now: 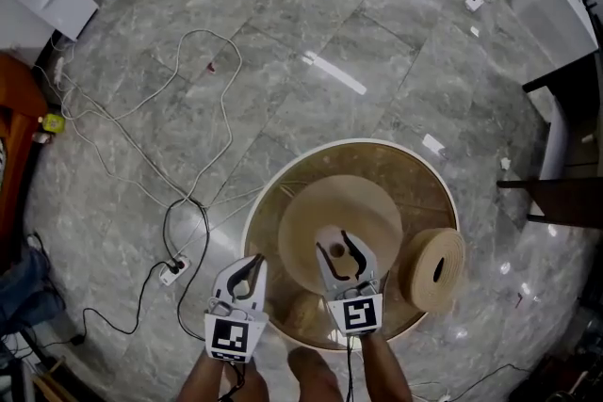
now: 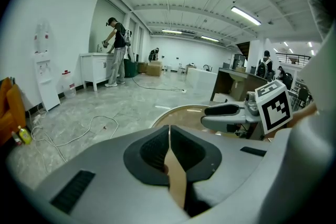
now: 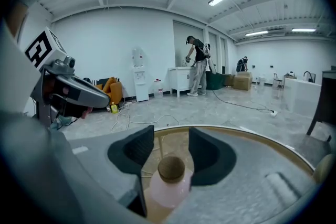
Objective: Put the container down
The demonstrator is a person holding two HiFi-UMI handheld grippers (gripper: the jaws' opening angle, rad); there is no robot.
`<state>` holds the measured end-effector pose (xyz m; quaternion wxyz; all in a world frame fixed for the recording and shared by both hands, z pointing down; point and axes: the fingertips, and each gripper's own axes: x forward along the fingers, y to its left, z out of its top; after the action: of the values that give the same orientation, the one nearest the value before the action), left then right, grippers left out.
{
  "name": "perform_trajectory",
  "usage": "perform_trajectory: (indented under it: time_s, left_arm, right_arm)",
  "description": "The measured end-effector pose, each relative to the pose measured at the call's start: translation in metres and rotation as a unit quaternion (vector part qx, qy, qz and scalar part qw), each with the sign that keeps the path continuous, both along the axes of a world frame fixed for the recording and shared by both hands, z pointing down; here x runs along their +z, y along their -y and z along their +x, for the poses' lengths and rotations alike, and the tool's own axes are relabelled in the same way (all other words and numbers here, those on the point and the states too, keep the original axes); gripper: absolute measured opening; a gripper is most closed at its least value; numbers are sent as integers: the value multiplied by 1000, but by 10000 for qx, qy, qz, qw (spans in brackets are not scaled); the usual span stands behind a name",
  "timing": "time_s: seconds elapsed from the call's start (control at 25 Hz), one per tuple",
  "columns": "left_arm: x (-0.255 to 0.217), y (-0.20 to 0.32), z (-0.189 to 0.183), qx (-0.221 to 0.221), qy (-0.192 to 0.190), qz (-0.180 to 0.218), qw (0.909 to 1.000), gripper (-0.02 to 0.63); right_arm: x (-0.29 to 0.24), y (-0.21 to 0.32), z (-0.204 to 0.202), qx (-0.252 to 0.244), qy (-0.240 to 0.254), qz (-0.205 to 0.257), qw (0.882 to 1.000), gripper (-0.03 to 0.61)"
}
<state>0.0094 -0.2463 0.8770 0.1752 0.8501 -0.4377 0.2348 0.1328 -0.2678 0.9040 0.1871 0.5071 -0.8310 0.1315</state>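
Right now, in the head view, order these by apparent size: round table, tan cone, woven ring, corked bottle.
Largest to smallest:
1. round table
2. tan cone
3. woven ring
4. corked bottle
The differences are wide enough that nearness to the camera doesn't upset the order.

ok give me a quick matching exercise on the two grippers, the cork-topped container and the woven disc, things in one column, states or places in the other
Things:
1. left gripper
2. right gripper
3. container
4. woven disc

States or places:
A. by the right rim of the round table
B. jaws together
C. between open jaws, cork on top
D. jaws apart

Pairs: 1-B, 2-D, 3-C, 4-A
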Motion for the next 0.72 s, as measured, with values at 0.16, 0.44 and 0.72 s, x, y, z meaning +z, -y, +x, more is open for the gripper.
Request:
perform_trajectory:
  time_s: [0.16, 0.44, 0.72]
  left_arm:
    - [-29, 3, -1, 130, 58, 200, 9997, 26]
    - [-108, 5, 0, 244, 5, 472, 9986, 26]
    - [-187, 0, -1, 321, 11, 726, 9968, 26]
  right_arm:
    - [-32, -1, -1, 44, 42, 82, 9999, 207]
    - [-104, -9, -6, 99, 96, 146, 9998, 206]
    - [-178, -20, 5, 319, 235, 231, 9989, 204]
